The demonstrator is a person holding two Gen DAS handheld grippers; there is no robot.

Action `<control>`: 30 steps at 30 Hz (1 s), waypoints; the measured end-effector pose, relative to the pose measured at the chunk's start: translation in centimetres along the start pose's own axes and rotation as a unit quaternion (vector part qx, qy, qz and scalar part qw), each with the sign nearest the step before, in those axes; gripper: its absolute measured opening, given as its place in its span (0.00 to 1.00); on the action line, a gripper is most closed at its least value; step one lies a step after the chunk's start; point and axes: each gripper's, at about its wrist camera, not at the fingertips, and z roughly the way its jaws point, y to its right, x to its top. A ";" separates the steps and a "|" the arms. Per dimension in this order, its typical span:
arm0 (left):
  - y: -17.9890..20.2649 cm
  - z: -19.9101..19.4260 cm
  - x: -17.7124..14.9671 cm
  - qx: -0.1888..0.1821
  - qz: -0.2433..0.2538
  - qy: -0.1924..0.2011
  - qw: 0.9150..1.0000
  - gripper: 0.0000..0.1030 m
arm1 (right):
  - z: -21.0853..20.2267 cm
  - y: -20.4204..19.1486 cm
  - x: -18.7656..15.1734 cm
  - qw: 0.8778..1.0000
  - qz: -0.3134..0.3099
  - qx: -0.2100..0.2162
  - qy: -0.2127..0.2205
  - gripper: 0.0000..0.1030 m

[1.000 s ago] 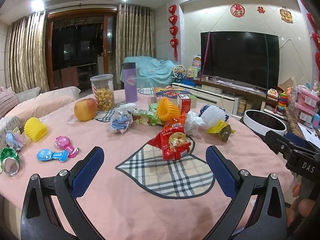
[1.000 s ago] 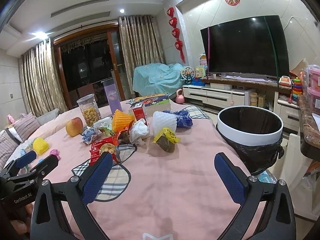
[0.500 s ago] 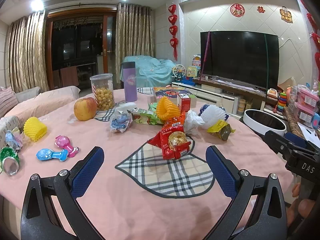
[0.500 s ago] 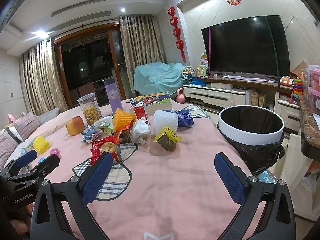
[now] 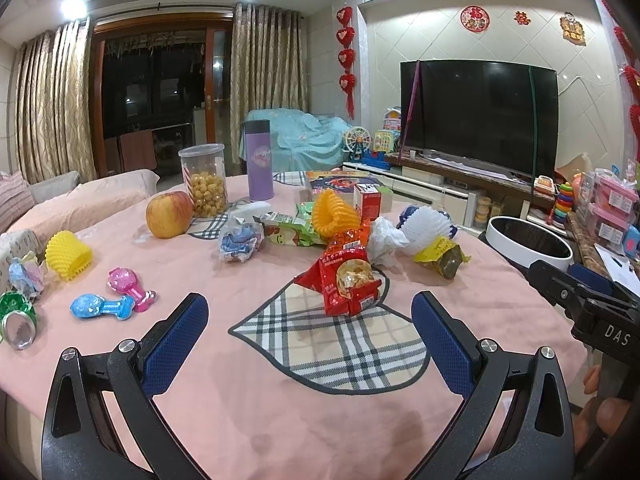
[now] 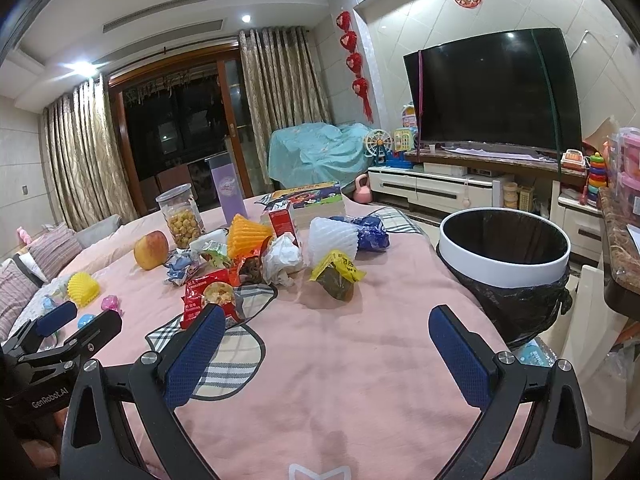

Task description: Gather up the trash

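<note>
Both grippers, left point(image 5: 310, 330) and right point(image 6: 326, 344), gape wide, holding nothing. Crinkly wrappers point(image 5: 346, 280) crowd mid-frame on the soft pink cloth point(image 6: 360, 360). The round bin point(image 6: 504, 248) sits at the right edge.

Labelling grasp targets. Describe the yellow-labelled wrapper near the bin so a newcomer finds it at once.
Start at the white-rimmed trash bin beside the pink-clothed table. Of the litter pile on the table, the nearest piece to the bin is the yellow-labelled wrapper, lying in front of the white foam net. It alone pairs a dark olive crumpled body with a bright yellow printed label.

both claws, left point(image 5: 309, 330) & right point(image 6: 324, 343), spread wide, empty.
</note>
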 end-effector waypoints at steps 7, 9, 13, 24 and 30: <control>-0.3 0.7 -0.3 -0.009 -0.005 -0.013 1.000 1.00 | 0.6 0.1 -0.1 1.000 0.003 0.007 -0.009 0.99; -0.4 1.0 -0.4 -0.011 -0.006 -0.018 1.000 1.00 | 0.9 0.2 -0.1 1.000 0.004 0.012 -0.014 0.99; -0.7 2.3 -0.6 -0.015 -0.010 -0.043 0.999 1.00 | 1.9 0.7 0.0 0.999 0.009 0.015 -0.029 0.99; -0.3 7.5 -0.7 -0.020 -0.014 -0.126 0.992 1.00 | 7.1 2.2 0.3 0.994 0.035 0.001 -0.106 0.99; -0.3 9.8 -0.3 -0.020 -0.019 -0.152 0.988 1.00 | 9.7 1.8 0.8 0.991 0.031 0.009 -0.133 0.99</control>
